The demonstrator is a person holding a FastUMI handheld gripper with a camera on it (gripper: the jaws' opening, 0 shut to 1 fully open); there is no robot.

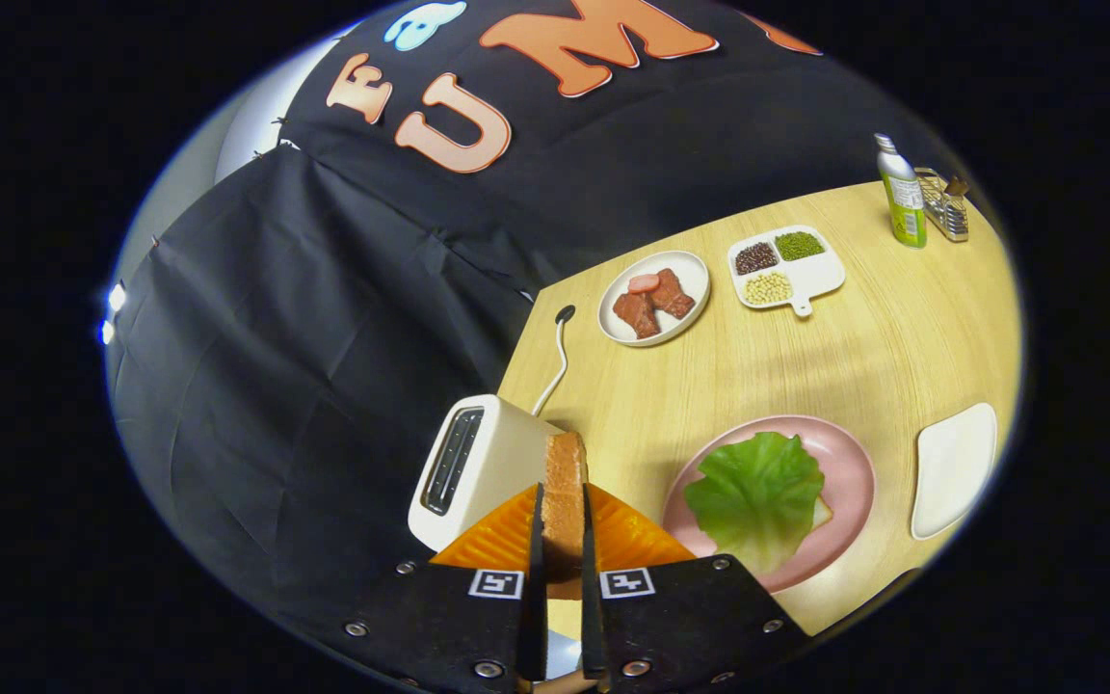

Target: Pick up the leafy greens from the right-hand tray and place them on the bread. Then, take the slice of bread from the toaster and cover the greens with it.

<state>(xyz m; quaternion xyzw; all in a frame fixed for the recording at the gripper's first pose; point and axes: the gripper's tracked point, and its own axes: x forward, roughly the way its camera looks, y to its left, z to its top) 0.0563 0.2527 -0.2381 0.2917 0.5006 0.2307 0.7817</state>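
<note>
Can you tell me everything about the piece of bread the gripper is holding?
The slice of bread is toast-brown with a rough, crumbly look. It stands upright on its edge, seen from its thin side. Both fingers of the gripper press on its flat faces, so it is held in the air. The white toaster sits just behind it, and the pink plate with the lettuce leaf lies off to its right.

The gripper view rides above the wooden table, tilted, looking forward and down along the gripper fingers, which clamp a bread slice near the toaster; the table's far edge meets black cloth.
</note>
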